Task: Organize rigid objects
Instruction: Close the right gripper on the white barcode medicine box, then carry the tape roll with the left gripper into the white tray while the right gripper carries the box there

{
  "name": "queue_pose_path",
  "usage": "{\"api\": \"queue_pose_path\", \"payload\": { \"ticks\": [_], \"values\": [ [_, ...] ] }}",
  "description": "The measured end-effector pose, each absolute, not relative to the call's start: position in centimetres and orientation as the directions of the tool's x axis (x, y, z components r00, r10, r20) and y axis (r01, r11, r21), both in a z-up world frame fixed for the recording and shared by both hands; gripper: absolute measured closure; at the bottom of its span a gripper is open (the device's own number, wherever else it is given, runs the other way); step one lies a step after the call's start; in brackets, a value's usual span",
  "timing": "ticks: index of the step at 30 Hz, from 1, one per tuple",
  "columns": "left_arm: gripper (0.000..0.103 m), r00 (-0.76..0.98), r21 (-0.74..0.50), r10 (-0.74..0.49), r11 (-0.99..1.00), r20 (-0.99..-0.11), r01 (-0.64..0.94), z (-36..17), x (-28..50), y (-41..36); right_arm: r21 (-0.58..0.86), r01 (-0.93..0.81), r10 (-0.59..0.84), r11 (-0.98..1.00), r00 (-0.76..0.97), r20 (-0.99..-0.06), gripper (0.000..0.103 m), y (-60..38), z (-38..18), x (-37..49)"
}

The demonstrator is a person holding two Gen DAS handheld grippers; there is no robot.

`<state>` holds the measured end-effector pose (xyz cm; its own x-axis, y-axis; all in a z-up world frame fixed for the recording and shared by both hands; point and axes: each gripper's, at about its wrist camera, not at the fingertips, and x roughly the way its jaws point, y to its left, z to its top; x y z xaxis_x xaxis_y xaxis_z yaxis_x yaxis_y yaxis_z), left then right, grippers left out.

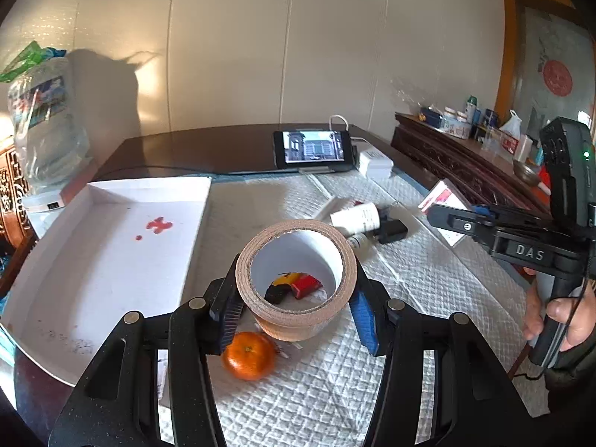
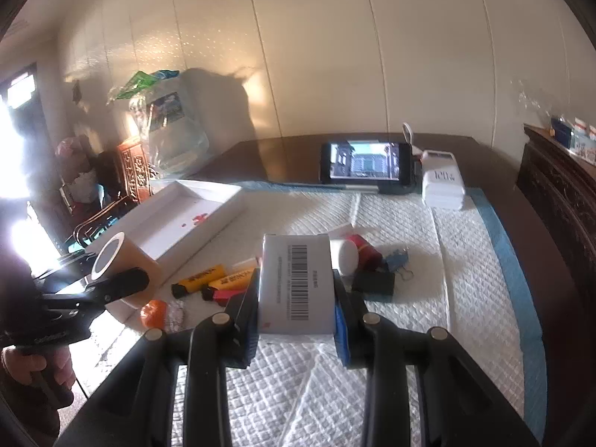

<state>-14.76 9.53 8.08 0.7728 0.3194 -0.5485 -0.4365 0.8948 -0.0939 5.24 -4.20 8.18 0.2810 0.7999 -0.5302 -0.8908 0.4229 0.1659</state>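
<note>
My left gripper (image 1: 296, 307) is shut on a brown tape roll (image 1: 294, 316) and holds it above the quilted pad, right of the white tray (image 1: 111, 253). An orange (image 1: 249, 355) lies below the roll. My right gripper (image 2: 296, 307) is shut on a grey barcoded box (image 2: 296, 283), held above the pad. In the right wrist view the tape roll (image 2: 123, 257) and left gripper (image 2: 111, 287) hang at the left by the tray (image 2: 208, 208). Yellow and red lighters (image 2: 219, 283), a white bottle (image 2: 346, 257), a red item (image 2: 367, 251), a blue binder clip (image 2: 396, 260) and a black block (image 2: 374, 283) lie on the pad.
A phone (image 2: 367, 162) on a stand and a white power bank (image 2: 443, 180) sit at the table's back. A water jug (image 1: 48, 123) stands at the far left. A carved side cabinet (image 1: 465, 160) with bottles stands on the right. The pad (image 2: 465, 298) covers the table's near half.
</note>
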Motion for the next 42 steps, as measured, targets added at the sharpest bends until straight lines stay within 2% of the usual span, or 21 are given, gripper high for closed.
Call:
{"api": "queue_pose_path", "payload": {
  "ticks": [25,42],
  "values": [
    [0.052,0.74,-0.118,0.468,0.803,-0.484,-0.585,9.8,-21.0,12.7,0.163,-0.919,0.829,0.36,0.235,-0.507,0.071,-2.5,9.8,2.7],
    [0.052,0.624,-0.145,0.678,0.624,-0.388,-0.768,12.9,-29.3,17.7,0.202,-0.945,0.871,0.257,0.135,-0.472,0.071,1.9,12.8,1.5]
  ]
}}
